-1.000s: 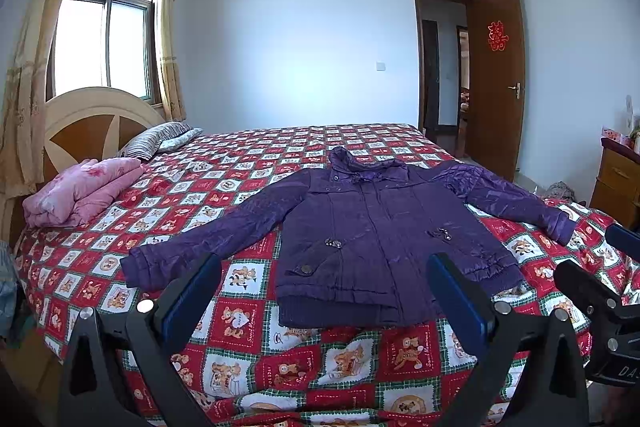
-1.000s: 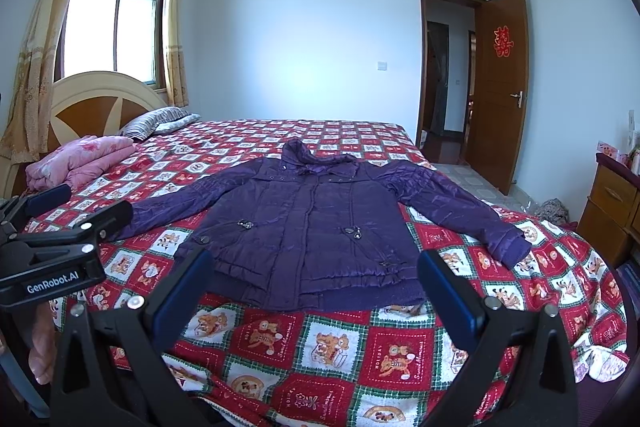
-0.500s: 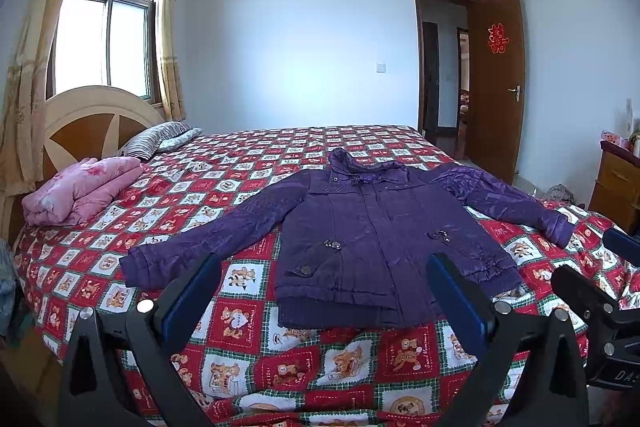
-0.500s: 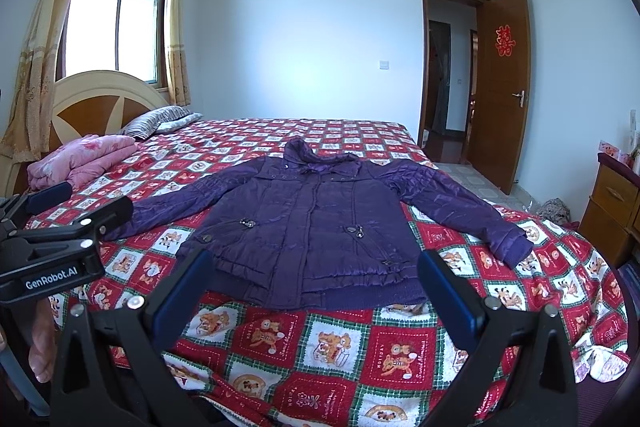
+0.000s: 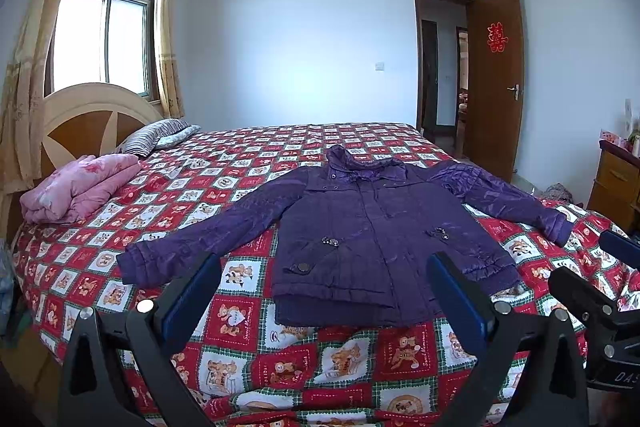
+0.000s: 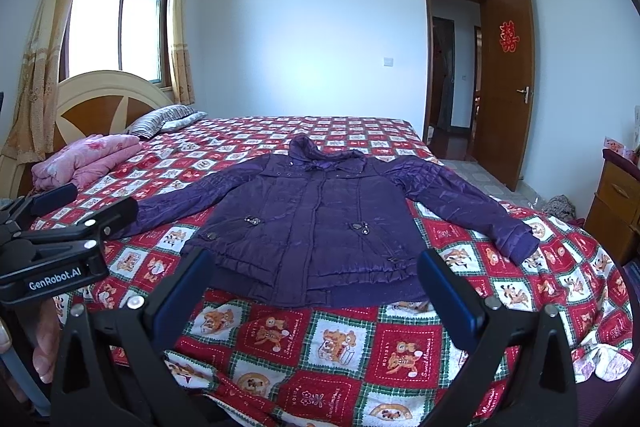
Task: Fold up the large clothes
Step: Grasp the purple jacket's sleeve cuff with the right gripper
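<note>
A purple padded jacket (image 5: pixel 372 227) lies face up on the bed (image 5: pixel 224 183), sleeves spread, hem nearest and just ahead of both hand-held grippers. The left hand-held gripper (image 5: pixel 324 291) and right hand-held gripper (image 6: pixel 316 287) hover released, jaws wide, grasping nothing. The jacket looks soft, bulky and slick-shelled, likely to slide; cuffs or hem corners offer the surest hold. Compared with a second ago, almost nothing differs: both hand-held grippers have barely drifted, and the jacket is untouched.
</note>
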{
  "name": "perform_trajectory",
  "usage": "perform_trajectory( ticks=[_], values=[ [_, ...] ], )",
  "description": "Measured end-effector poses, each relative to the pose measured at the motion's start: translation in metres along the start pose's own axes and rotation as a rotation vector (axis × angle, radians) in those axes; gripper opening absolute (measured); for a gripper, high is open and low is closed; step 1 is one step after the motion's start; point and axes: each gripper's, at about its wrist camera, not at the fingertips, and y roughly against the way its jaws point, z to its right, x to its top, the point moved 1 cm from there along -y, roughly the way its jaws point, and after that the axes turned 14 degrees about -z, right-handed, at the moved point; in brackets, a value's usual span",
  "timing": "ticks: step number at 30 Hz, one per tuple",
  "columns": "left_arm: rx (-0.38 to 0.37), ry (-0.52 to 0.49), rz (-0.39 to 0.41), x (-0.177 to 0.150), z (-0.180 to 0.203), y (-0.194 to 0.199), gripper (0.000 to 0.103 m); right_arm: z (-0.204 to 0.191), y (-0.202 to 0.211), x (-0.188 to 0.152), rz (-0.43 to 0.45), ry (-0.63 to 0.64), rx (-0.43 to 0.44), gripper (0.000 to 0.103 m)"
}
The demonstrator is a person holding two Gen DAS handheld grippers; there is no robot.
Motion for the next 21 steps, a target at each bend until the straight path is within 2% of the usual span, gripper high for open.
perform_trajectory(
  ticks=[7, 11, 14, 16, 19, 21],
  values=[
    [-0.006, 0.017, -0.029, -0.001, -0.003, -0.010, 0.102, 0.004, -0.008, -0.002, 0.003, 0.018, 0.027, 0.103],
    [-0.002, -0.002, -0.031, -0.002, -0.001, -0.027, 0.102, 0.016, -0.031, -0.004, -0.005, 0.029, 0.013, 0.103],
    [0.041, -0.040, -0.023, 0.001, 0.003, -0.053, 0.102, 0.043, -0.061, -0.003, -0.047, -0.029, 0.009, 0.103],
    [0.054, -0.057, -0.048, 0.004, 0.004, -0.077, 0.102, 0.068, -0.081, -0.003, -0.076, -0.087, -0.009, 0.103],
    [0.058, -0.049, -0.080, 0.014, 0.000, -0.113, 0.102, 0.115, -0.112, -0.002, -0.149, -0.197, -0.011, 0.090],
    [0.071, -0.050, -0.079, 0.023, 0.001, -0.135, 0.102, 0.153, -0.130, 0.000, -0.184, -0.287, -0.022, 0.088]
  ],
)
